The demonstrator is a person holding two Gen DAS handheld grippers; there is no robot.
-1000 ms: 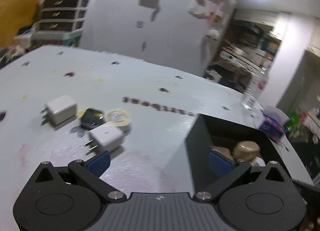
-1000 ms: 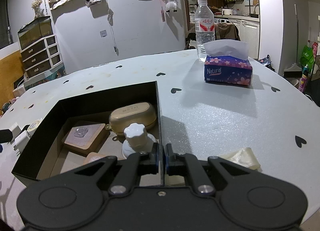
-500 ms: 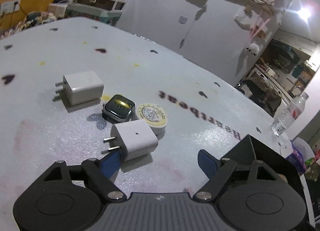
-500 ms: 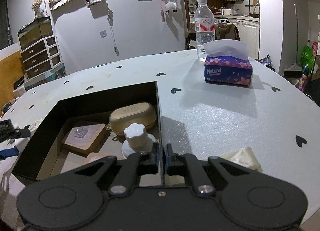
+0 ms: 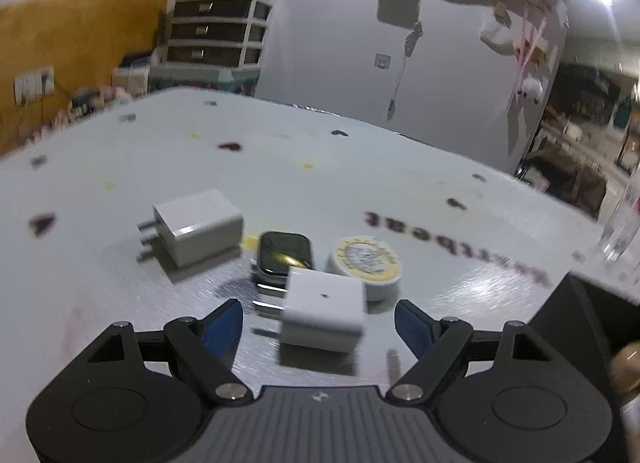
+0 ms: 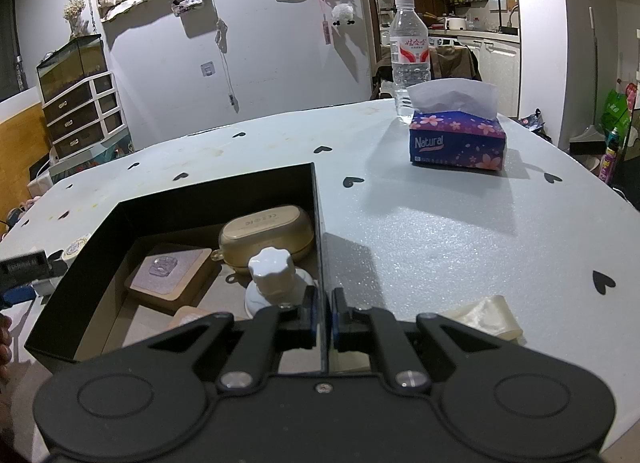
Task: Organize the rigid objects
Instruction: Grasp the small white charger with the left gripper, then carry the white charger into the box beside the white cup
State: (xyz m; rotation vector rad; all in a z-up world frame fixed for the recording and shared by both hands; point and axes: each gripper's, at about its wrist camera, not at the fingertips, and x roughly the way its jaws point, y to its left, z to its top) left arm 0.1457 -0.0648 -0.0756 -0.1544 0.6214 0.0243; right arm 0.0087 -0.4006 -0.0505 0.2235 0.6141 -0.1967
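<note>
The left gripper point(image 5: 318, 325) stands with its blue-padded jaws well apart, and a white cube-shaped plastic plug charger point(image 5: 323, 313) lies on the pale grey table point(image 5: 160, 167) between them, its two metal prongs pointing toward the left pad; neither pad touches it. The jaws closed partway within the last second and now hold steady, still gripping nothing. Just behind this charger sit a dark-screened watch body point(image 5: 285, 257) and a round white tape roll with a yellow rim point(image 5: 364, 263), both nearly touching it. A second white plug charger point(image 5: 198, 225) rests farther back to the left, apart from the cluster. That makes two chargers, one watch body and one tape roll on the table.

The right gripper point(image 6: 323, 319) is pinched shut on the right wall of the open black cardboard box point(image 6: 318, 223). Inside the box lie one gold oval case point(image 6: 266, 237), one white knobbed piece point(image 6: 274, 281) and one tan square card point(image 6: 172, 273).
</note>
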